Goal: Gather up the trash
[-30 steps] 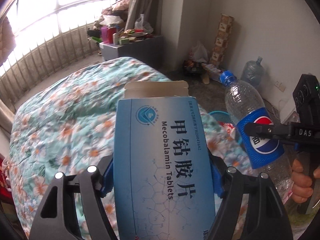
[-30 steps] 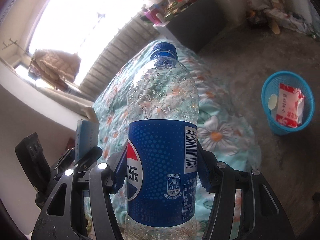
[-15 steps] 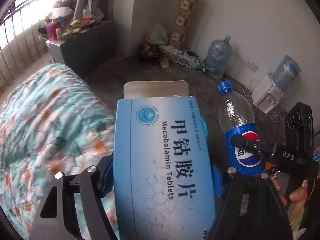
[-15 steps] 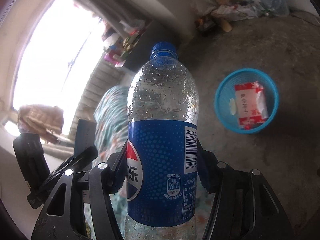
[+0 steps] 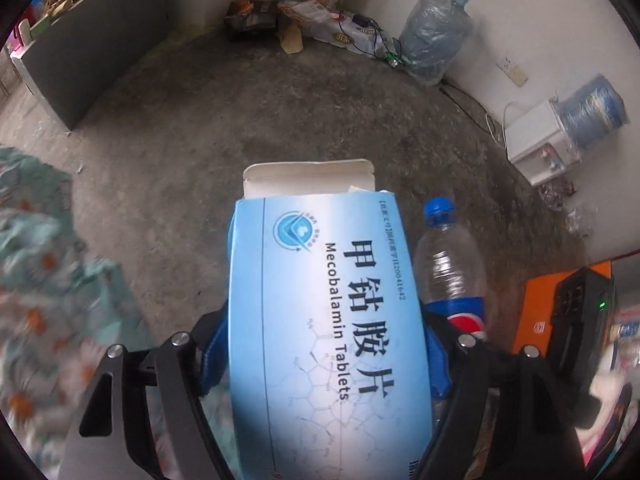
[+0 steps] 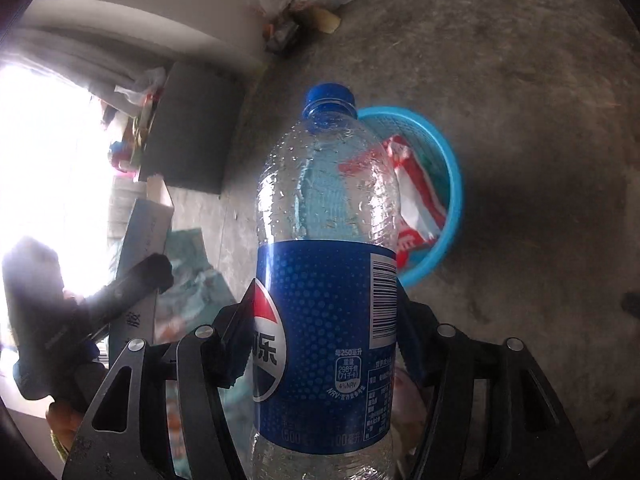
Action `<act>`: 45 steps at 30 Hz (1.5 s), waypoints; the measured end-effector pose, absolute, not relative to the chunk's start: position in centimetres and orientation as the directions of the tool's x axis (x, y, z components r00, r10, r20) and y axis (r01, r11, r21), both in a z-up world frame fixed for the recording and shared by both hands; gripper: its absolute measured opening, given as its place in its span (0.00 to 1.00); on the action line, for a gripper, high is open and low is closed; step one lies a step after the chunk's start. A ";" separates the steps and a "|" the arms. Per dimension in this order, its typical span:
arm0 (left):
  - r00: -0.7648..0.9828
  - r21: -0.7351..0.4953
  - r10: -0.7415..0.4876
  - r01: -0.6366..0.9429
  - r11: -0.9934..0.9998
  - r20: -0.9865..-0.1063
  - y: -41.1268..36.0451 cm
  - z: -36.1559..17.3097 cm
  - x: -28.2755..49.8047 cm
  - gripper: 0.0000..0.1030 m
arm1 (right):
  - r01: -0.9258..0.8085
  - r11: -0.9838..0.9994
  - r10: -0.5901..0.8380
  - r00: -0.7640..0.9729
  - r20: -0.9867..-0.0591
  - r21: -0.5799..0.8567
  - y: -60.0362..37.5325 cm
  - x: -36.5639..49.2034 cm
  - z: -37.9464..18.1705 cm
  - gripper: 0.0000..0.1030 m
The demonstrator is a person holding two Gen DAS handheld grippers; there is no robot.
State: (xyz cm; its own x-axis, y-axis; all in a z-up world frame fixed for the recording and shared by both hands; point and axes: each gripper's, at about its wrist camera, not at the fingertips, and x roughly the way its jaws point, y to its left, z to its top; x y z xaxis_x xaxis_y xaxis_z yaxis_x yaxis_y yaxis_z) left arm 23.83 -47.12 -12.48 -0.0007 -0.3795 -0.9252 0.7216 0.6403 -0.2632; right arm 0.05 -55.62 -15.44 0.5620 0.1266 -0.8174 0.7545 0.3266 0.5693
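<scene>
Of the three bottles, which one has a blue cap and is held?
The small Pepsi bottle, clamped in the right gripper; the two big water jugs stand across the room.

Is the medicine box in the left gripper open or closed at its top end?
Open. The medicine box, clamped in the left gripper, has its top flap standing up, showing the white inside. Whether anything remains inside cannot be told.

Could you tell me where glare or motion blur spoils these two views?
Right wrist: the window is blown out white, leaving the left hand-held gripper dark and soft. Left wrist: the floral bedspread is motion-smeared, while the tablet box stays sharp.
</scene>
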 end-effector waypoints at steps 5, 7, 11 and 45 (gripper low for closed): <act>-0.002 -0.302 -0.407 0.671 0.677 -0.914 -50.1 -14.3 25.9 0.88 | 0.801 0.237 0.114 0.539 -0.835 0.550 -59.8 2.2 -20.1 0.75; -0.011 -0.325 -0.425 0.661 0.676 -0.905 -50.0 -14.1 25.8 0.88 | 0.819 0.209 0.094 0.527 -0.845 0.534 -60.0 2.1 -20.6 0.75; -0.032 -0.357 -0.461 0.681 0.639 -0.887 -48.6 -12.8 24.8 0.88 | 0.816 0.221 0.040 0.540 -0.841 0.534 -58.5 0.0 -19.5 0.75; 0.807 0.001 -0.177 0.215 0.977 -0.564 -5.8 9.0 4.3 0.95 | 0.323 0.946 -0.276 0.816 -0.507 0.005 -26.0 -0.5 8.5 0.93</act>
